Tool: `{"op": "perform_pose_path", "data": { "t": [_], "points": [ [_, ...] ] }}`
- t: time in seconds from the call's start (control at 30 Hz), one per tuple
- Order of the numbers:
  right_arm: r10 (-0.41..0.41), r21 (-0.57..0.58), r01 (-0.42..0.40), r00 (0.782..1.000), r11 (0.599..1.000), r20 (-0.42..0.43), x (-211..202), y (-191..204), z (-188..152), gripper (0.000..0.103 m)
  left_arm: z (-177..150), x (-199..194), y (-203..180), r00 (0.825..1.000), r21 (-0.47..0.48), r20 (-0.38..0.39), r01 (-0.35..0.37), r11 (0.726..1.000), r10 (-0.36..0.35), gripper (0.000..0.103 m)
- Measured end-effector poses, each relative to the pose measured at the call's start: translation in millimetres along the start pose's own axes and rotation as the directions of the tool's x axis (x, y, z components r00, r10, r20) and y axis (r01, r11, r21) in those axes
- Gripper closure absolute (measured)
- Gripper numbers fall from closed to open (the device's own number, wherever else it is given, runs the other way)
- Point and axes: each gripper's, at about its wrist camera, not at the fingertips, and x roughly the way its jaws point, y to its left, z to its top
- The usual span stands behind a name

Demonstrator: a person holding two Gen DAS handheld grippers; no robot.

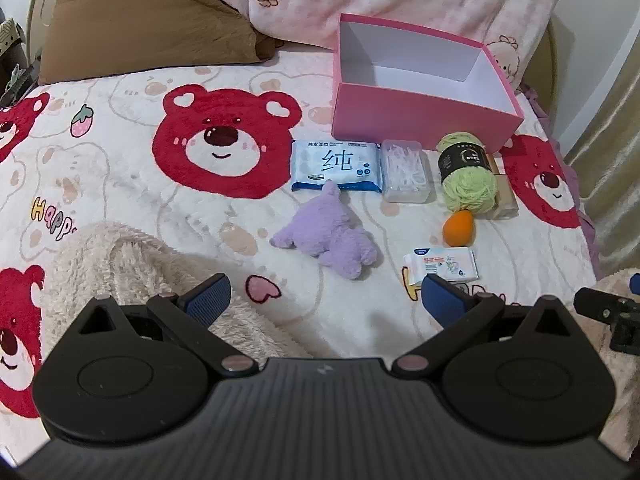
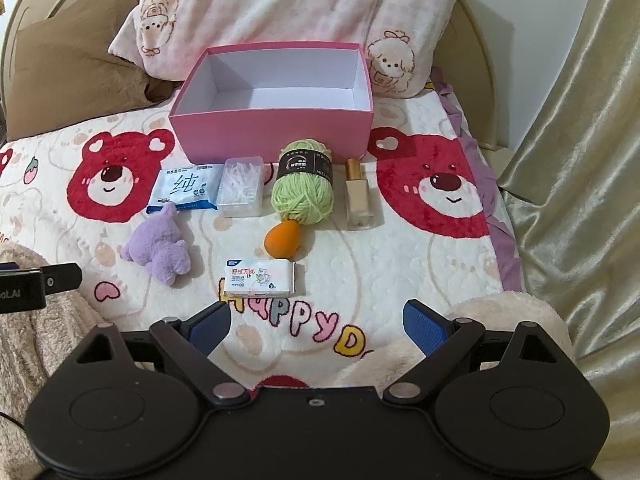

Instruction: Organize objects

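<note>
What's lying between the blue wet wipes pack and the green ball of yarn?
A clear plastic box of white floss picks lies between the blue wet wipes pack and green yarn ball, shown in both views.

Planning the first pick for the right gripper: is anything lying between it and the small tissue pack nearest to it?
Nothing visible does. The right gripper is open above bare blanket, and the small tissue pack lies just beyond its left finger. The orange sponge and purple plush sit farther back or aside.

Wide-open left gripper [image 1: 324, 300] hovers near a purple plush [image 1: 332, 236], pink box [image 1: 416, 120] beyond.
</note>
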Motion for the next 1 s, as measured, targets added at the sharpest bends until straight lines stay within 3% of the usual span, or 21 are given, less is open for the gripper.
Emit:
{"op": "perform_pose_path", "data": {
  "t": [0.27, 1.0],
  "points": [
    [-0.002, 0.002, 0.002, 1.0, 1.0, 0.001, -0.5, -1.8, -0.1, 0.008, -0.2, 1.0, -2.7, 0.999, -0.01, -0.025, 0.037, 0.999, -0.038, 0.0],
    [-0.005, -0.012, 0.005, 1.0, 1.0, 0.005, -1.6, 3.2, -3.2, 0.008, -0.8, -7.9, -8.8, 0.999, 0.042, -0.035, 0.036, 0.998, -0.034, 0.0]
  ]
}}
